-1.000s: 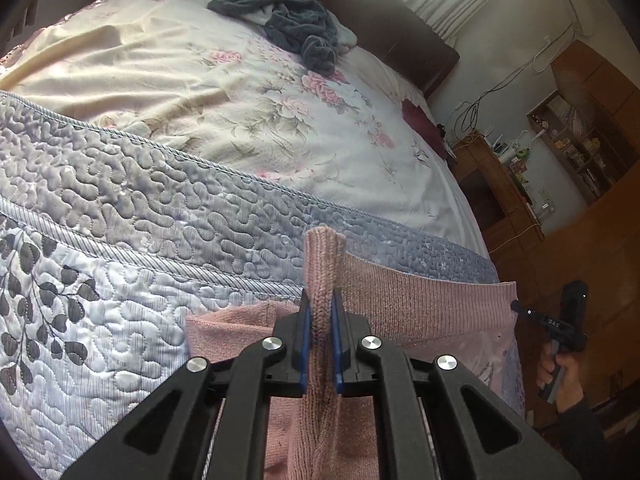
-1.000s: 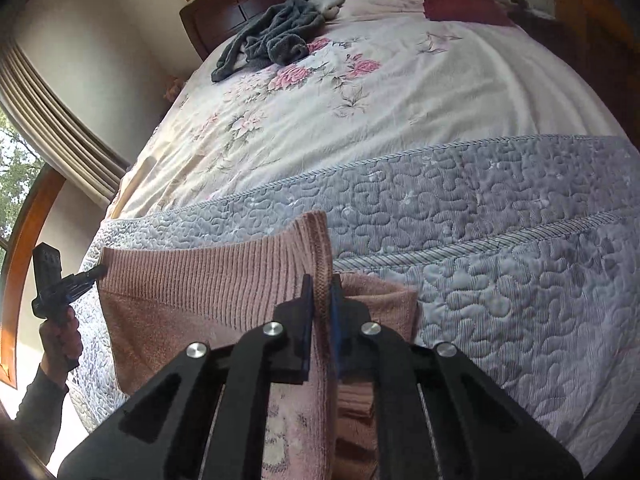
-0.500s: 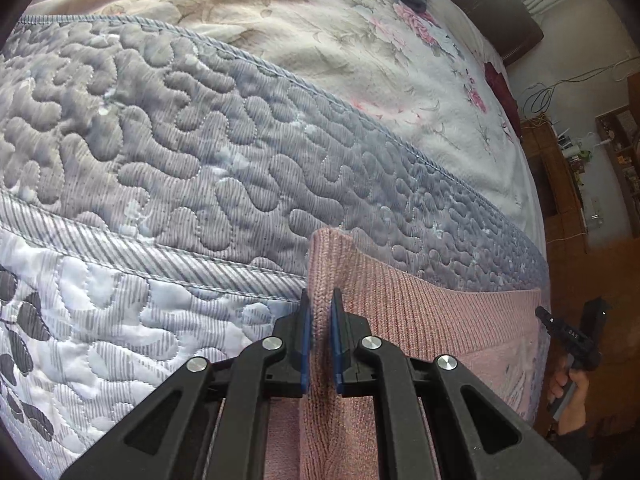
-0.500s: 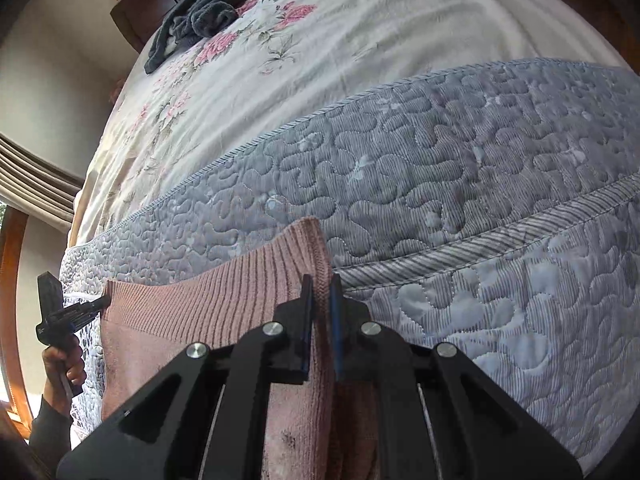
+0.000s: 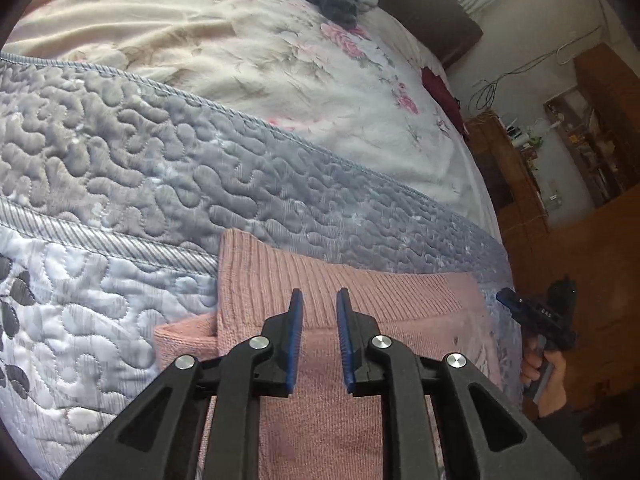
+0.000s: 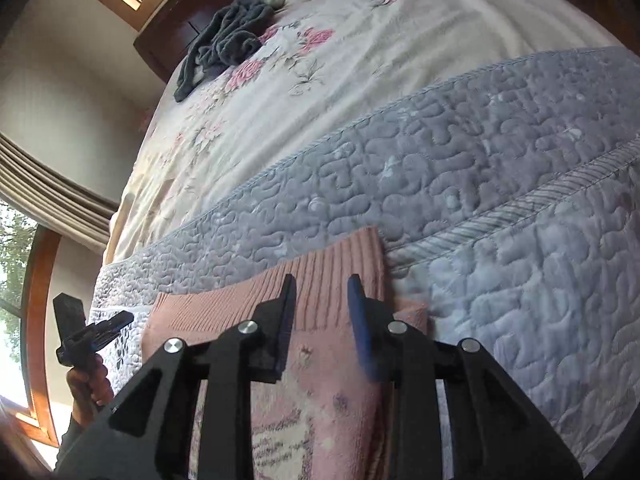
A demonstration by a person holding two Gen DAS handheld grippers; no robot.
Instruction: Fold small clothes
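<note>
Both grippers hang just above a pink knit sweater (image 5: 320, 408) lying on a grey quilted bedspread (image 5: 140, 168). The left gripper (image 5: 319, 316) has its jaws parted, nothing between them, fingertips over the ribbed hem near the garment's corner at 11 o'clock. The right gripper (image 6: 321, 300) likewise stands open and empty over the hem's opposite end, the corner at 1 o'clock. From the left wrist view a hand (image 5: 546, 376) grips the other tool's handle at 3 o'clock. Beyond the quilt, toward 12 o'clock, a floral sheet (image 6: 360, 60) carries a crumpled dark grey garment (image 6: 228, 40) by the headboard (image 5: 424, 8). A wooden cabinet (image 5: 516, 184) stands at 2 o'clock.
</note>
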